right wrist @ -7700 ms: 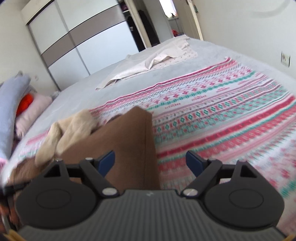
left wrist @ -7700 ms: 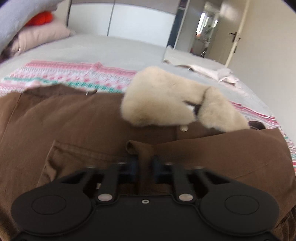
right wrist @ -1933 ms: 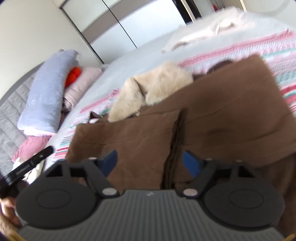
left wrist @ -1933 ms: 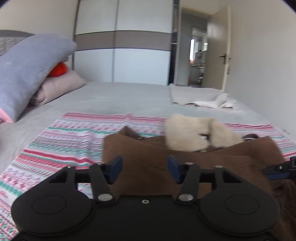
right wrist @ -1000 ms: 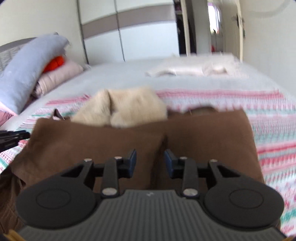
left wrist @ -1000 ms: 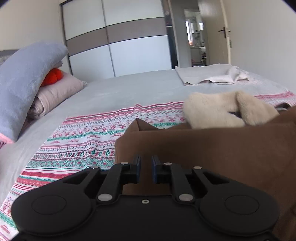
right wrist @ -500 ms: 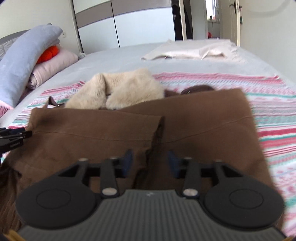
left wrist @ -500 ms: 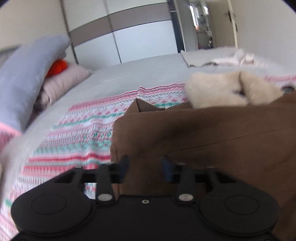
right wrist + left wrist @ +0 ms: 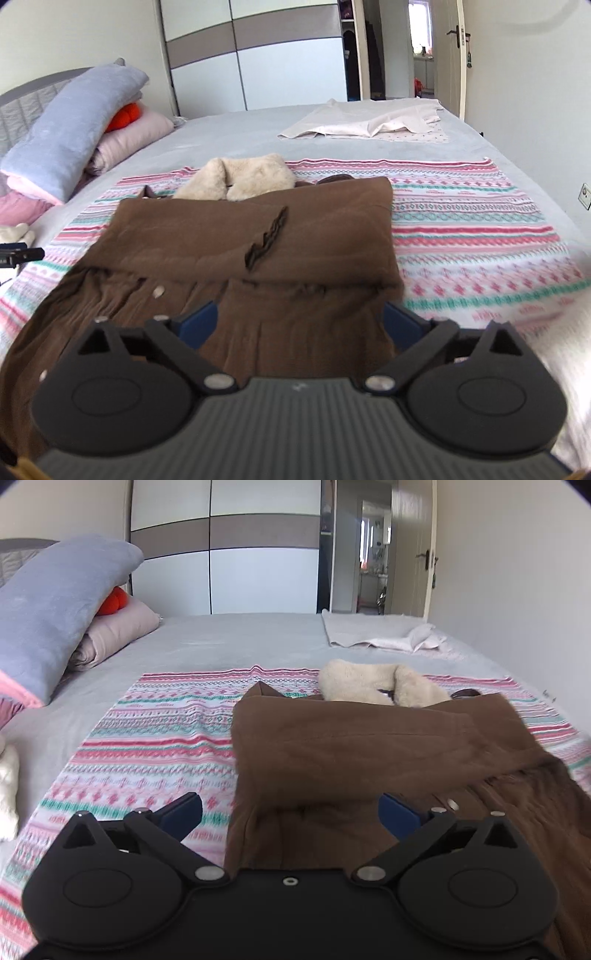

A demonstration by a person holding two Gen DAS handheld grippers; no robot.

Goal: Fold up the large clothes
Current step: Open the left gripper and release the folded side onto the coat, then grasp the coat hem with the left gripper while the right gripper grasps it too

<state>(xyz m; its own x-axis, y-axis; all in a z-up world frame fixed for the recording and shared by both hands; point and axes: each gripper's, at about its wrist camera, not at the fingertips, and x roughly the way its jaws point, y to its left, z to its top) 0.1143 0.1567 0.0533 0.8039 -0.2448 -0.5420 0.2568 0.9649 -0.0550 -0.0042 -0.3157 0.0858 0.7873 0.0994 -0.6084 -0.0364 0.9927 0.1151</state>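
While both tools gape, brown coat point(image 9: 258, 236) lies folded.

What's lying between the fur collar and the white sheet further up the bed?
Patterned blanket, then bare grey bedcover, between fur collar and white sheet; right wrist view.

hidden: brown coat point(image 9: 258, 236) near hem behind right tool point(image 9: 299, 328) | blurred: striped blanket point(image 9: 517, 295) right edge

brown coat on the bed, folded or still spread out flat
Partly folded: the brown coat has its lower part doubled over itself, the edge lying below the cream fur collar; more coat lies unfolded nearer the camera.
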